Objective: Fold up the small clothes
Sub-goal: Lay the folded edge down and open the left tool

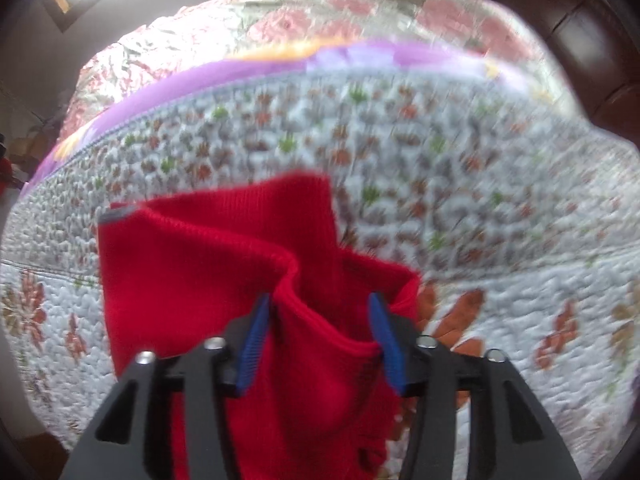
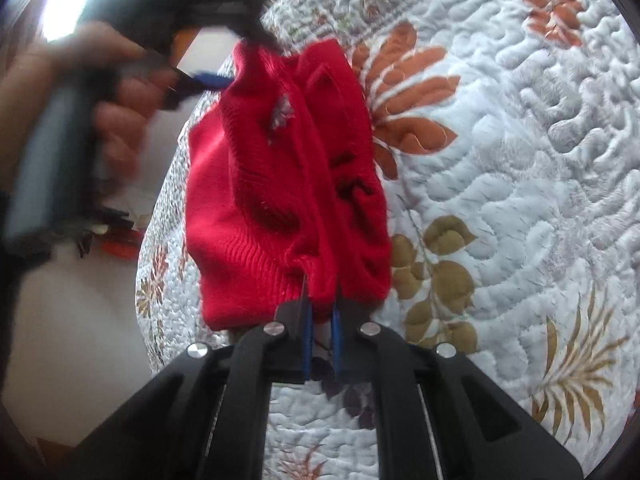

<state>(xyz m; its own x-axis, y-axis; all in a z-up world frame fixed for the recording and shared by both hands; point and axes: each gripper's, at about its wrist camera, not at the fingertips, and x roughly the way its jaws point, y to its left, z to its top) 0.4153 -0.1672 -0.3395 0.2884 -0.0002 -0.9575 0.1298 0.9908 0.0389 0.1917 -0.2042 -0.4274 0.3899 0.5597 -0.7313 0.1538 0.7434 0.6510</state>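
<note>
Hanging between two grippers above the quilted bedspread, the red knit garment is bunched and sagging, clear of the bed. To the garment's left, a hand holds the left gripper; its jaws stand fairly wide with a fold of the knit's edge between them, and I cannot tell whether the blue pads actually pinch it. Below the garment, the right gripper has its jaws closed narrowly on the ribbed hem. The long axis runs from one gripper to the other, with the ribbed hem toward the right gripper. Judging by the slack, the step would go best by drawing the two grippers apart until the knit is taut, then lowering it flat onto the bedspread before making any crease.
</note>
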